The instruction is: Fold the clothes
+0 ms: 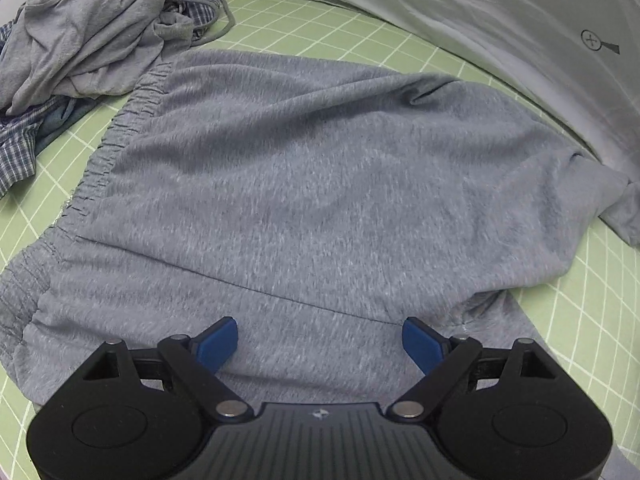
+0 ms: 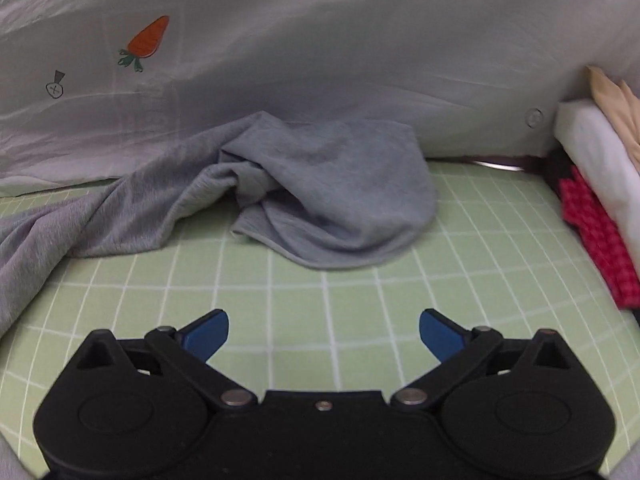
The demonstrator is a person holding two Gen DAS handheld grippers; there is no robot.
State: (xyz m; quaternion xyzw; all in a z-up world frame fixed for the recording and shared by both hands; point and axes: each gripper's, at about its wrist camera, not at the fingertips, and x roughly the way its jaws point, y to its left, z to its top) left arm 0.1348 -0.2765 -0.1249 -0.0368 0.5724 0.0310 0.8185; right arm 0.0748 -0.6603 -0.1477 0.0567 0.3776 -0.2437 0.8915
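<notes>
A pair of grey heathered shorts (image 1: 304, 184) lies spread on the green grid mat (image 1: 328, 36), elastic waistband at the left. My left gripper (image 1: 320, 340) is open and empty just above the shorts' near edge. In the right wrist view one bunched leg of the shorts (image 2: 336, 196) lies crumpled ahead on the mat (image 2: 304, 300). My right gripper (image 2: 324, 332) is open and empty over bare mat, short of that leg.
A heap of grey and plaid clothes (image 1: 80, 40) sits at the far left. A white sheet with a carrot print (image 2: 146, 42) rises behind the mat. White bedding (image 2: 600, 160) and a red checked cloth (image 2: 596, 240) lie at the right.
</notes>
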